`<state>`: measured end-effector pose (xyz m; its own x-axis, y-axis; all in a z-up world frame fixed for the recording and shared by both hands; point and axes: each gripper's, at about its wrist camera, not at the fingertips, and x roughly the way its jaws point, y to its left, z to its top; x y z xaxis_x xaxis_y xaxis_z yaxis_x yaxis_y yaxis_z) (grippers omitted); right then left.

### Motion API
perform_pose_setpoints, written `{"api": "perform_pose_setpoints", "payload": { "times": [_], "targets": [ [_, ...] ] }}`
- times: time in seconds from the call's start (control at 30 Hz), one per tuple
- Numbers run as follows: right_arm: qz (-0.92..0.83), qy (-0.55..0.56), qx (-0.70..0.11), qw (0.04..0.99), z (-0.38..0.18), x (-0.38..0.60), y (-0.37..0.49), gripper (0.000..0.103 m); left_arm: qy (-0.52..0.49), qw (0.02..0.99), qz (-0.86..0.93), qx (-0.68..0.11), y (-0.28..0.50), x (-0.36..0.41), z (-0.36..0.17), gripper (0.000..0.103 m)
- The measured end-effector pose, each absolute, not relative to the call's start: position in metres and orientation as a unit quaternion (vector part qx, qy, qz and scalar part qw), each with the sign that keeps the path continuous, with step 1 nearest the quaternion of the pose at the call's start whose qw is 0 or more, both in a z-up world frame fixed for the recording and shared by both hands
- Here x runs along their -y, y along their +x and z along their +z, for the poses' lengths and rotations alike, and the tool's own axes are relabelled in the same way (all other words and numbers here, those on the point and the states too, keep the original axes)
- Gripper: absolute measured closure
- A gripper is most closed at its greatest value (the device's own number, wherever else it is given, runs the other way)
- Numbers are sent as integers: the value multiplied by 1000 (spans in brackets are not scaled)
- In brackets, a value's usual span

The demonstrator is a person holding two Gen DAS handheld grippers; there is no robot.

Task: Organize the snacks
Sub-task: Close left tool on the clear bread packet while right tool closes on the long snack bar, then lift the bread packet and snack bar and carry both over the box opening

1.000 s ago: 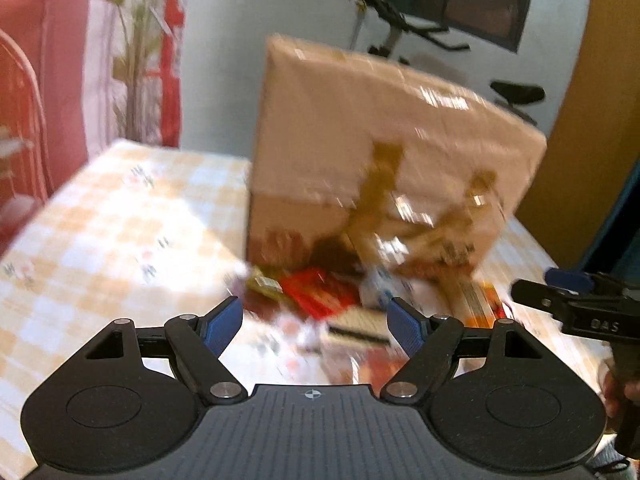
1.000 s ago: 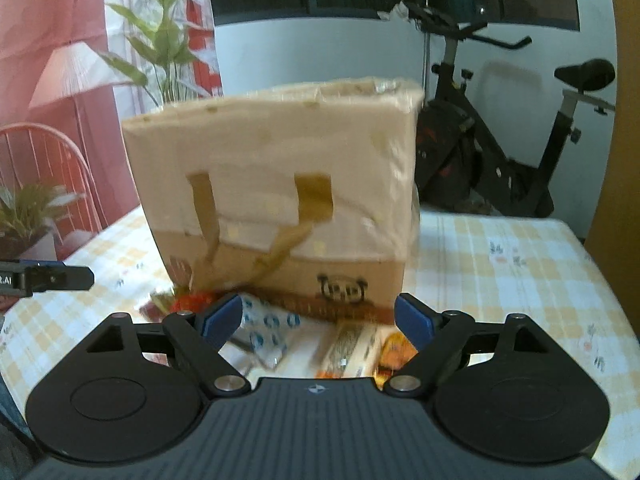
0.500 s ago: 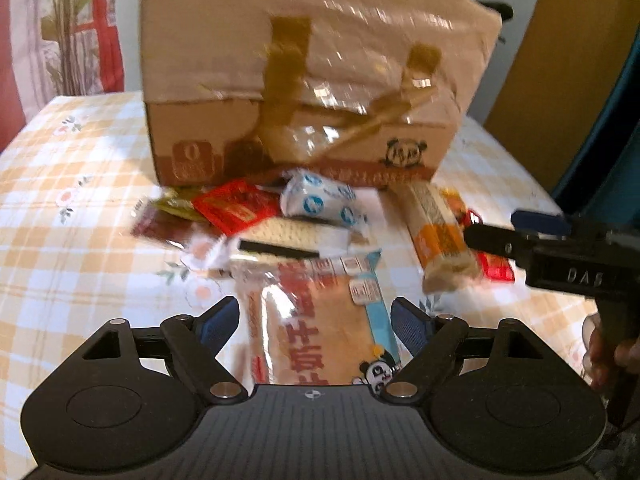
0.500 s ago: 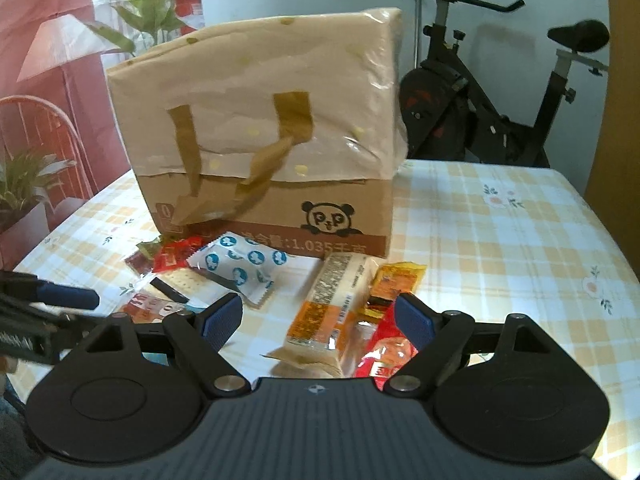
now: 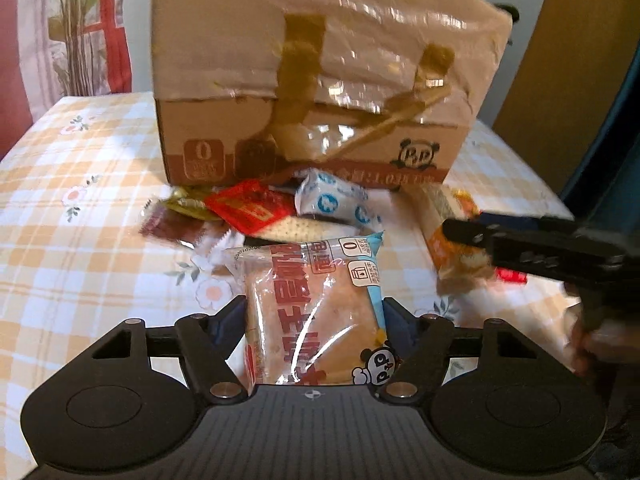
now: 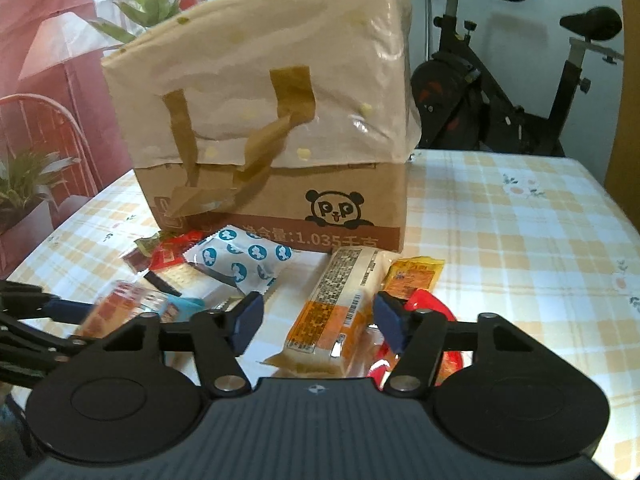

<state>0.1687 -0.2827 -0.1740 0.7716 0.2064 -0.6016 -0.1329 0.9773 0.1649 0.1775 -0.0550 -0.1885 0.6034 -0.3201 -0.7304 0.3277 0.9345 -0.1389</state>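
Near the counter's front edge, the left gripper straddles the toast packet lengthwise, jaws hugging its sides; right gripper gapes over the orange bar.

Left wrist view: low over the bench, facing the box front, close. Right wrist view: also low, facing the box from its right corner, near. Shared: box, snack pile at its foot, bench.
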Motion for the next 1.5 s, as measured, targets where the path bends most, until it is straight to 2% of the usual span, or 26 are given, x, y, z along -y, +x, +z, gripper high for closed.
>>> {"api": "perform_pose_setpoints", "payload": {
  "times": [0.33,0.6,1.27,1.5],
  "targets": [
    [33,37,-337,940,-194,271,199,46,-27,918,-158,-363,176,37,-173,30],
    [42,-6,-327,944,-211,252,190,58,-38,923,-144,-354,181,28,-172,30],
    [67,9,-323,944,-211,254,190,62,-37,925,-160,-343,177,28,-173,30],
    [63,49,-315,946,-205,265,186,63,-36,935,-150,-321,179,21,-159,30]
  ]
}}
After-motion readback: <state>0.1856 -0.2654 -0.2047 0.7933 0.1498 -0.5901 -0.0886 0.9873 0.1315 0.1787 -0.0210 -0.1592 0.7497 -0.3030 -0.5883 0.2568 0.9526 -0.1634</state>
